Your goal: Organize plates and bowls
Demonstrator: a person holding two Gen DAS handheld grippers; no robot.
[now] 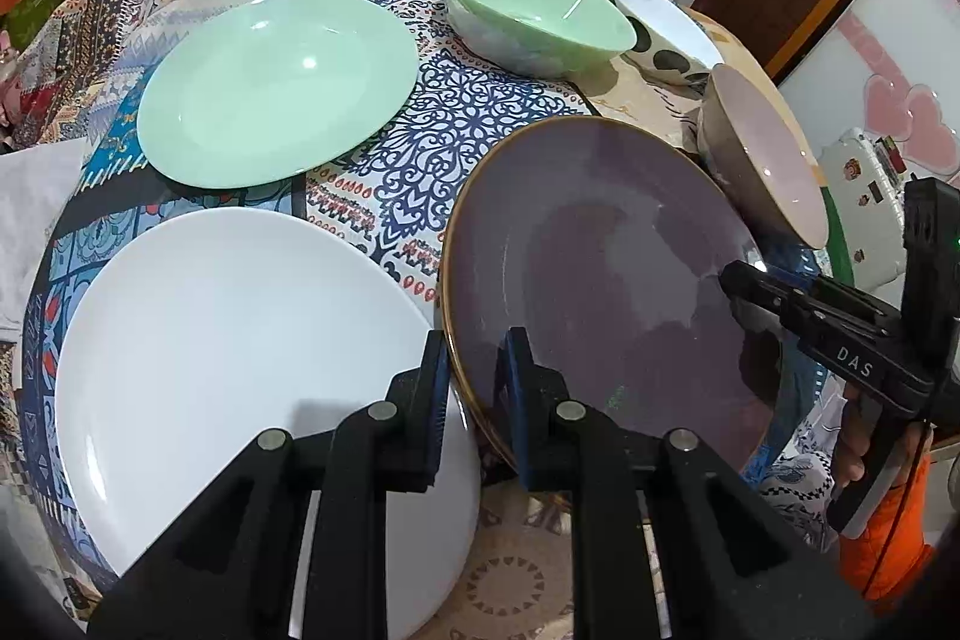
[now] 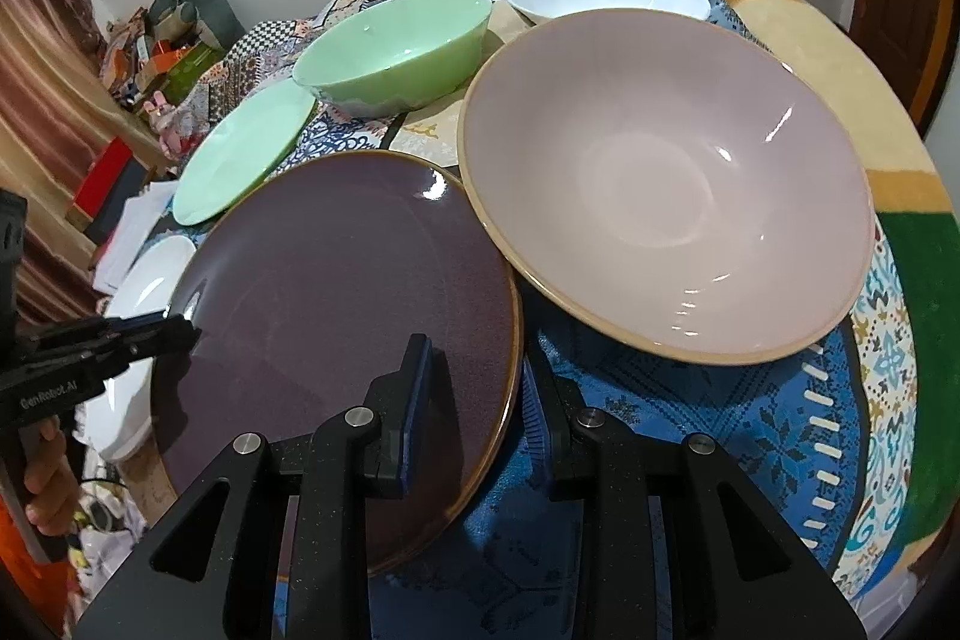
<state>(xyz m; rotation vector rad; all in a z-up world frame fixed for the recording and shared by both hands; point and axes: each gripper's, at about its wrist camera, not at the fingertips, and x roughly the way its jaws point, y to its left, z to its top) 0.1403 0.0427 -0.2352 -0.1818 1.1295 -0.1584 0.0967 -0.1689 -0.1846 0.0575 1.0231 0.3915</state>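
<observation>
Both the left tongs [image 1: 471, 388] and right tongs [image 2: 474, 400] clamp opposite rims of the round, glossy dark-purple ceramic plate [image 1: 600, 268], judged heavy, rigid, slippery, breakable: rim grips suit.

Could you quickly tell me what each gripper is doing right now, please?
Left gripper: shut on the purple plate rim.
Right gripper: shut on the same plate's opposite rim.

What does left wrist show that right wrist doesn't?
Left wrist only: the full white plate, the white bowl's dark spots, and the right gripper at the purple plate's far rim. Right wrist only: the inside of the pink bowl and the left gripper at the plate's opposite edge. Both: purple plate, green plate, green bowl, patterned tablecloth.
</observation>
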